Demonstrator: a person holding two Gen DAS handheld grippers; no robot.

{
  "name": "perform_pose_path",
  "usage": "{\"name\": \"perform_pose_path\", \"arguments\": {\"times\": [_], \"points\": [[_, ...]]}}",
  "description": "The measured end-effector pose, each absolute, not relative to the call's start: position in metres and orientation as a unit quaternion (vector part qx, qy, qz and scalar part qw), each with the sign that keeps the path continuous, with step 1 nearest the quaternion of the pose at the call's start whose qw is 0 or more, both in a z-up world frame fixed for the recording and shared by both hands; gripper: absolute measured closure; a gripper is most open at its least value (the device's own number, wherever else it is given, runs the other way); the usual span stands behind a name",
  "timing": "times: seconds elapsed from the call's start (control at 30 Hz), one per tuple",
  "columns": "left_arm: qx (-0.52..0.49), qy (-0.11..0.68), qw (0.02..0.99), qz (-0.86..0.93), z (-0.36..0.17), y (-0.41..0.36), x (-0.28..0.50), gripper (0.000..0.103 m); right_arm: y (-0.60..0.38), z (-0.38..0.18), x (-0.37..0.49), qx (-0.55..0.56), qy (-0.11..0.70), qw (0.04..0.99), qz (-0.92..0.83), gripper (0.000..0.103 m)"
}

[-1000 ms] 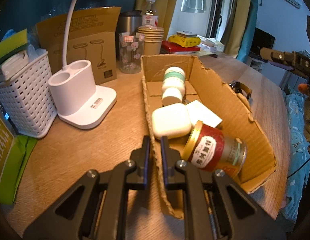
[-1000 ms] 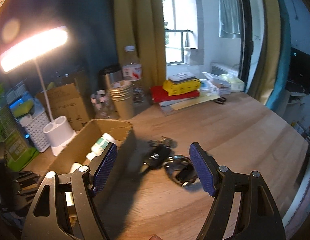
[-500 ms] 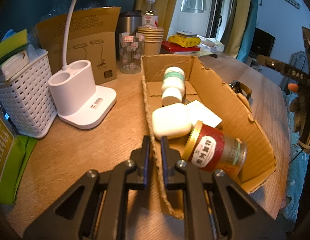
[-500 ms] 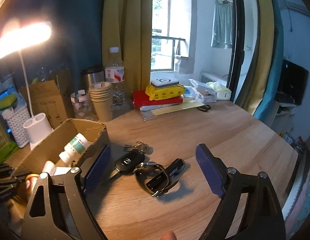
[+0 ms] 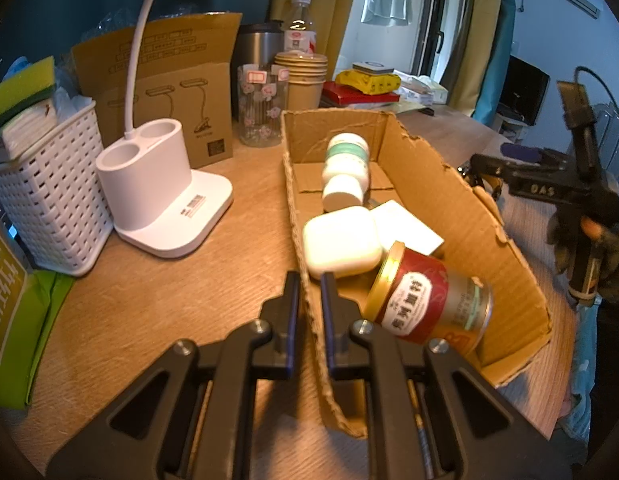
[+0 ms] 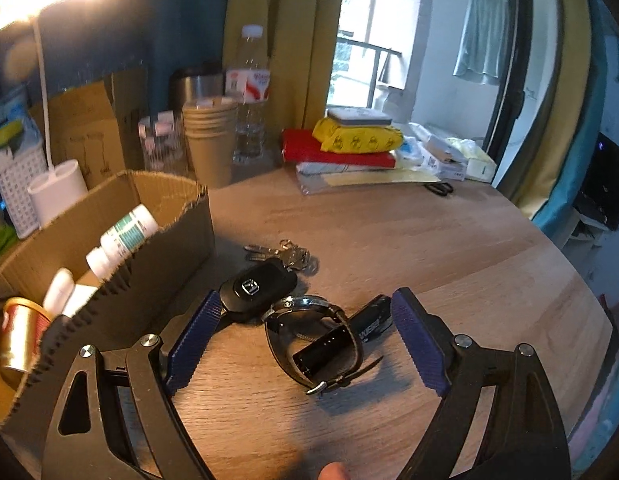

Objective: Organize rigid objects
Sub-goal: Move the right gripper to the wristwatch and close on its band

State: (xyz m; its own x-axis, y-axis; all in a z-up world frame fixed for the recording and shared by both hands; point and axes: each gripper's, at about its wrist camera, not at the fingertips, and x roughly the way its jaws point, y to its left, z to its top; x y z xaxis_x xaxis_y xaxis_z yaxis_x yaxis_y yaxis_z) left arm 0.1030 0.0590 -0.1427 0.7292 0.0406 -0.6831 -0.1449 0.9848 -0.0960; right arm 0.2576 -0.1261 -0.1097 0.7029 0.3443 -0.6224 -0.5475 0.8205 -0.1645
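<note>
My left gripper is shut on the near left wall of the cardboard box, one finger on each side. The box holds a red and gold tin, a white case, a white card and a white bottle. My right gripper is open, low over the table, its fingers either side of a wristwatch with a black stick lying by it. A black car key with a key bunch lies just beyond the left finger. The box stands to their left.
A white lamp base, a white basket, a printed carton, a glass jar, paper cups and a water bottle stand behind the box. Books, a yellow pouch and scissors lie at the table's far side.
My right gripper has come down and forward, so the watch now lies between its fingers. The left gripper has stayed shut on the box wall.
</note>
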Motion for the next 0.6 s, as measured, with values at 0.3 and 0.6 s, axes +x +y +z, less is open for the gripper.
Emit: {"name": "perform_pose_path", "arguments": {"times": [0.3, 0.6], "points": [[-0.072, 0.365, 0.927, 0.05, -0.143, 0.059, 0.103, 0.092, -0.113, -0.13, 0.271, -0.206, 0.322, 0.893, 0.236, 0.014], [-0.071, 0.365, 0.927, 0.05, -0.143, 0.059, 0.103, 0.092, -0.107, -0.139, 0.28, -0.232, 0.324, 0.891, 0.218, 0.034]]}}
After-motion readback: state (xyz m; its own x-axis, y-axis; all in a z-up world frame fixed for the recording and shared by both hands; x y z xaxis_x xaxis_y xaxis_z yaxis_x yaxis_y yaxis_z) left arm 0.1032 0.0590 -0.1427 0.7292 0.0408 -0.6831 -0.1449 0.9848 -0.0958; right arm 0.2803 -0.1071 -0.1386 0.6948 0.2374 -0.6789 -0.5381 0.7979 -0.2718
